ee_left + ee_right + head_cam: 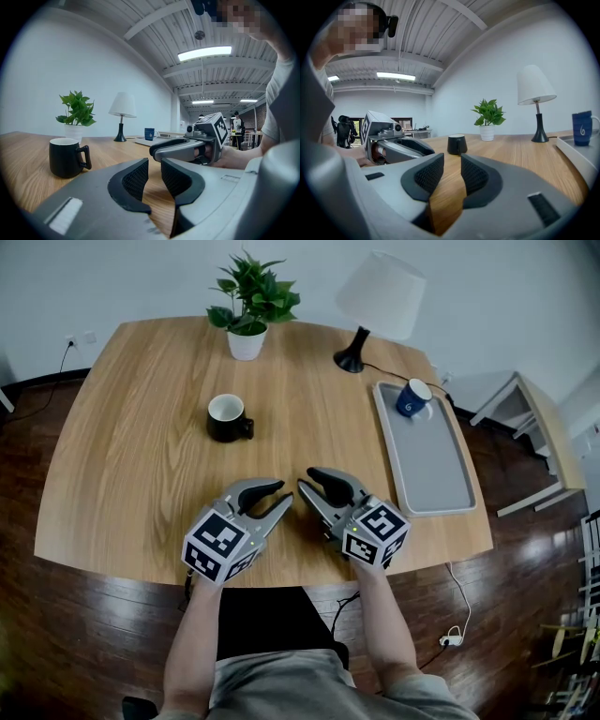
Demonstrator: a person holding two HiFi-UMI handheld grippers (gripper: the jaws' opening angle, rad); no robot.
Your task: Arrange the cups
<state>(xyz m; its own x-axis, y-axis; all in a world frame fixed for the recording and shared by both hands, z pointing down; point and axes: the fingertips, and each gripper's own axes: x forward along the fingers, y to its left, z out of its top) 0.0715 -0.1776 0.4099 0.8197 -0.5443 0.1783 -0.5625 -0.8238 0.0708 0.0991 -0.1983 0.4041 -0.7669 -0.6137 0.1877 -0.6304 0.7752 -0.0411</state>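
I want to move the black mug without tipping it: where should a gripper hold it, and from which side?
Probably the rim of the black mug, one jaw inside, coming from above on its left: it stands upright, open, with the handle sticking out right.

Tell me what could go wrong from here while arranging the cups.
1. The jaws of the left gripper and right gripper stand only slightly apart, probably too narrow for the body of the black cup; pushing in could slide or tip it.
2. The blue cup sits at the far end of the tray, close to the lamp; reaching there might knock the lamp.
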